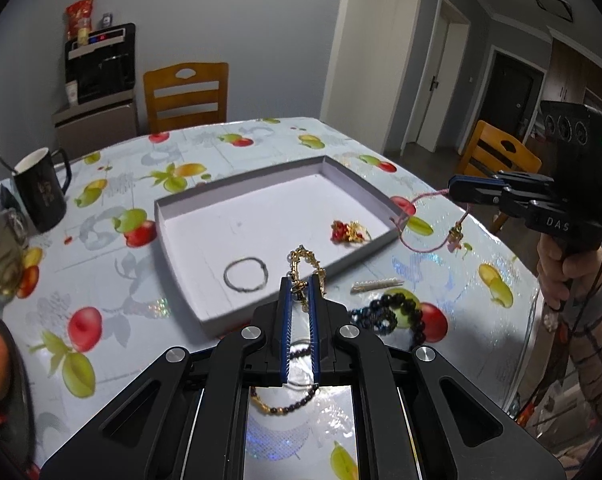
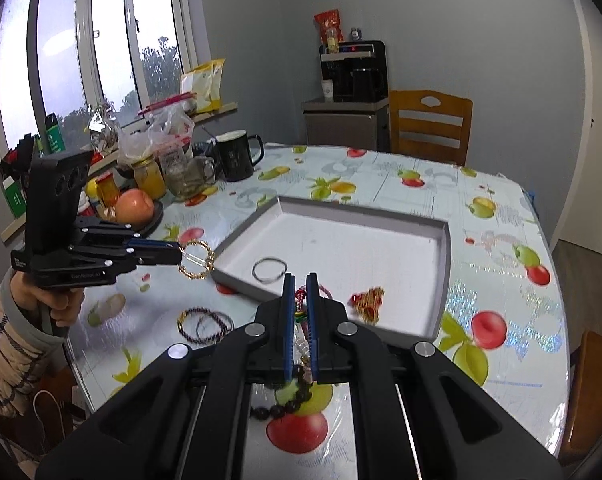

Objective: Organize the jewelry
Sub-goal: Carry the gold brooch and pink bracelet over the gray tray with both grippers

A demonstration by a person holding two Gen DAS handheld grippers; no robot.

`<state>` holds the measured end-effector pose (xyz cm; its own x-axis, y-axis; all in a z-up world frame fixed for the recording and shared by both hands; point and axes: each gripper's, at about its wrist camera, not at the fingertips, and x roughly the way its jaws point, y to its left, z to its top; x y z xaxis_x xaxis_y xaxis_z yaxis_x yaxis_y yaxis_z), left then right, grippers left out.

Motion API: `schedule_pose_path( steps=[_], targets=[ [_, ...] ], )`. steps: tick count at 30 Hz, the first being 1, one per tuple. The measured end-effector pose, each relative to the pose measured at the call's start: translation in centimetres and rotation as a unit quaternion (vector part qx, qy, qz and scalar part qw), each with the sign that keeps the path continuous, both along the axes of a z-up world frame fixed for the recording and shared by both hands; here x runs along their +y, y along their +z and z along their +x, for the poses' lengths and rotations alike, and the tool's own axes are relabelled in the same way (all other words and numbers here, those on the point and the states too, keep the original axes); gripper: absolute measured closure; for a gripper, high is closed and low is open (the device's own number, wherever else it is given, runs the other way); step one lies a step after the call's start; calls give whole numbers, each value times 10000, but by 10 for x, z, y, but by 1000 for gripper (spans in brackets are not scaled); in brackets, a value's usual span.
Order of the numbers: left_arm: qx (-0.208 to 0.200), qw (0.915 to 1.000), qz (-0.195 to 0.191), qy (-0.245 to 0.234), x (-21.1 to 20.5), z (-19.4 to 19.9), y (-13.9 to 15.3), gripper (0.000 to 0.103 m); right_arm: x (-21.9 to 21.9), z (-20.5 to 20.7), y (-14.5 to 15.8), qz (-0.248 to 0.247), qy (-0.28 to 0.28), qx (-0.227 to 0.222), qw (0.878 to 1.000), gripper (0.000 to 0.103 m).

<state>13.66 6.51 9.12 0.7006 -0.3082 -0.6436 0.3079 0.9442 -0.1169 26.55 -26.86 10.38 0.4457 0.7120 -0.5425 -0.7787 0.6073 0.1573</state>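
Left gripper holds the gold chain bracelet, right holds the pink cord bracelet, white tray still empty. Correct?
Not quite: the white tray isn't empty. The left wrist view shows a thin dark ring bracelet and a red-and-gold piece in it. The left gripper does hold the gold chain bracelet, the right gripper the pink cord bracelet.

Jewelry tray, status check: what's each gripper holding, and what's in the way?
Left gripper shut on gold bracelet. Right gripper shut on pink cord bracelet. Tray holds grey ring bracelet, red-gold piece. Path clear.

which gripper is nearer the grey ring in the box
Left. The left gripper hangs at the box's near edge beside the grey ring; the right gripper is off past the box's right side.
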Motion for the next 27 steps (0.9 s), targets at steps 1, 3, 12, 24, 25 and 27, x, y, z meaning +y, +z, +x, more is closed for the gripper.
schedule_pose_path(
  steps=[1,3,12,24,25,27],
  targets=[
    [-14,10000,10,3,0,3,3,95,1,1,3,21,2,-16,10000,97],
    [-32,10000,22,12,-1,7,7,94,3,5,8,49,3,-55,10000,97],
    [-43,9999,-46,149,-3,48,16,94,19,37,16,138,-141,-71,9998,97],
    [219,9982,22,564,-4,115,-15,94,54,95,-12,-56,-491,84,9987,97],
    [243,9980,20,582,-3,119,-17,94,57,100,-16,-88,-510,118,9986,97],
    [301,9975,14,639,-1,127,-24,94,60,107,-22,-130,-536,160,9983,97]
  ],
)
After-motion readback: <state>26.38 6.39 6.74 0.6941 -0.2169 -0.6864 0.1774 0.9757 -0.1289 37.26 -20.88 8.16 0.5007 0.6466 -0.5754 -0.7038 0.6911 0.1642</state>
